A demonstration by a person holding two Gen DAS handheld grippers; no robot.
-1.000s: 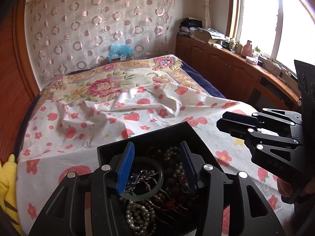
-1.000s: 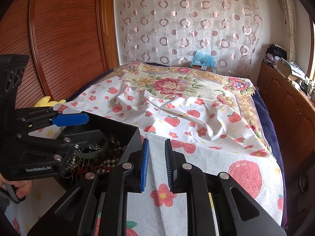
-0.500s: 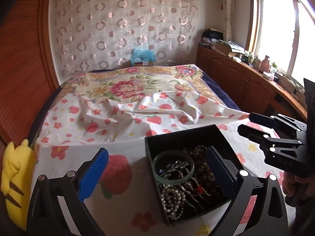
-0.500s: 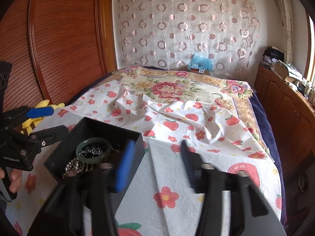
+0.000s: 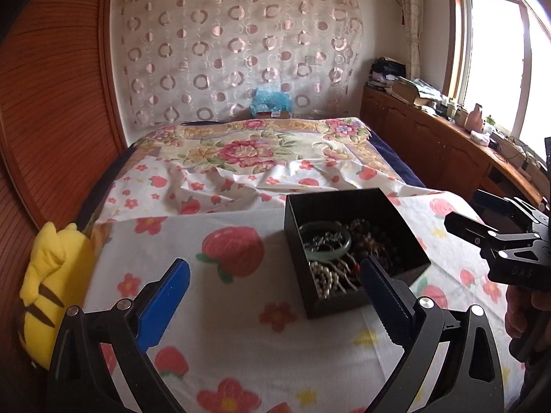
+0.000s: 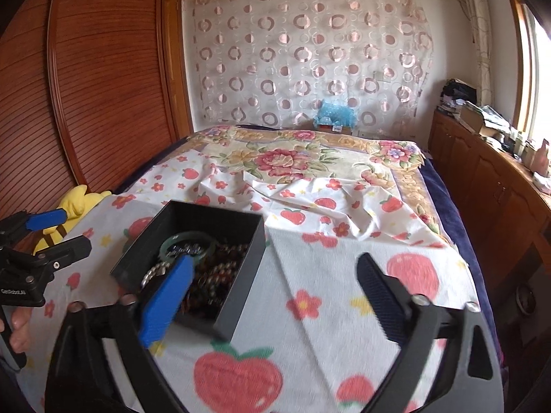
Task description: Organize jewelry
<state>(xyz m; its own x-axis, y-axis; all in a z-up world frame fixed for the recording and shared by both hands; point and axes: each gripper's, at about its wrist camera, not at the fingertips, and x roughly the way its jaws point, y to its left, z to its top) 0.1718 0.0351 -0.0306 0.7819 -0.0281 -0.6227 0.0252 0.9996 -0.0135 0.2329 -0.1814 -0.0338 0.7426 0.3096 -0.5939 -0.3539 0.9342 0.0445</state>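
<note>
A black open box point(image 5: 354, 199) point(image 6: 193, 213) sits on the strawberry-print sheet point(image 5: 241, 327). It holds a green bangle point(image 5: 325, 241) point(image 6: 187, 239), a pearl string point(image 5: 323, 277) and dark bead strands point(image 5: 375, 237). My left gripper point(image 5: 272, 285) is open, with only sheet between its fingers and the box just past its right finger. My right gripper point(image 6: 275, 268) has its jaws opening wide, the box ahead on its left, its near corner behind the blue pad point(image 6: 165, 296). Each gripper shows in the other's view: the right gripper point(image 5: 463, 208) and the left gripper point(image 6: 75, 229).
A yellow plush toy point(image 5: 51, 275) point(image 6: 79, 199) lies at the bed's left edge by the wooden wardrobe point(image 6: 103, 86). A floral quilt point(image 5: 248, 148) covers the far half of the bed. Cluttered wooden cabinets point(image 5: 447, 144) run under the window on the right.
The left gripper drew back and to the left from over the box and its jaws spread wide. The right gripper's nearly shut jaws opened wide as it pulled back.
</note>
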